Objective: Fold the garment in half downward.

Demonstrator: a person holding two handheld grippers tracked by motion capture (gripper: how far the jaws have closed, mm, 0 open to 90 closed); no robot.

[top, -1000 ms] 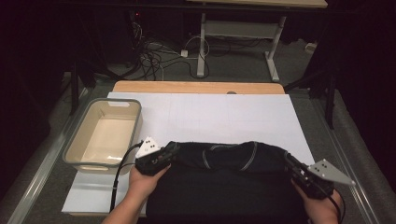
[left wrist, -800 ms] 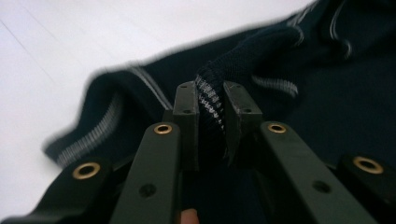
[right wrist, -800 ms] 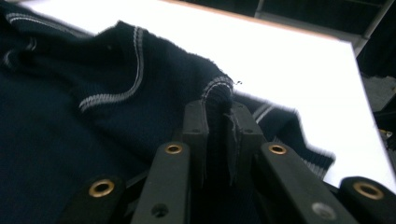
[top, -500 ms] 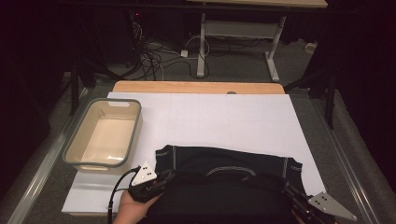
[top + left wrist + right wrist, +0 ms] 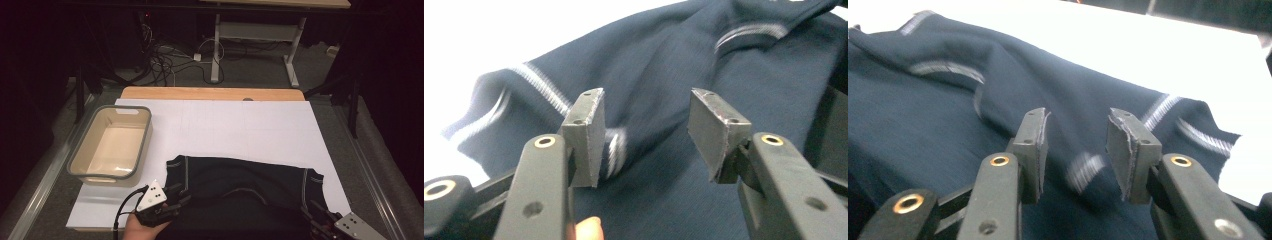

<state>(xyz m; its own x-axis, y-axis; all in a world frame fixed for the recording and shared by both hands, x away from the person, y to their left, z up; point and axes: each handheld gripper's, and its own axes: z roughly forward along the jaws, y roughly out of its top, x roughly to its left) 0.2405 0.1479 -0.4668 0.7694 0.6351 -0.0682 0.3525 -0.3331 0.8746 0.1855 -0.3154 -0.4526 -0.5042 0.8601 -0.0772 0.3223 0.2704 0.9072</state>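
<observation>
A dark navy garment [image 5: 240, 175] with white striped trim lies spread on the white sheet [image 5: 225, 125] at the near edge of the table. My left gripper [image 5: 179, 196] is at its near left corner and my right gripper [image 5: 314, 214] at its near right corner. In the left gripper view the left gripper [image 5: 644, 115] stands open over the garment [image 5: 664, 60]; its jaws have just been opening and no cloth is pinched. In the right gripper view the right gripper [image 5: 1075, 135] has also just been opening, with the garment [image 5: 923, 115] lying loose beyond its pads.
A beige bin with a grey rim [image 5: 80, 165] stands empty at the left of the sheet. A wooden table edge [image 5: 210, 93] runs along the far side. Beyond it are cables [image 5: 165, 65] on the floor and desk legs [image 5: 216, 50].
Both hands drew back toward the near edge, and the garment went from a bunched roll to spread flat. Both grippers then opened and let go of the cloth.
</observation>
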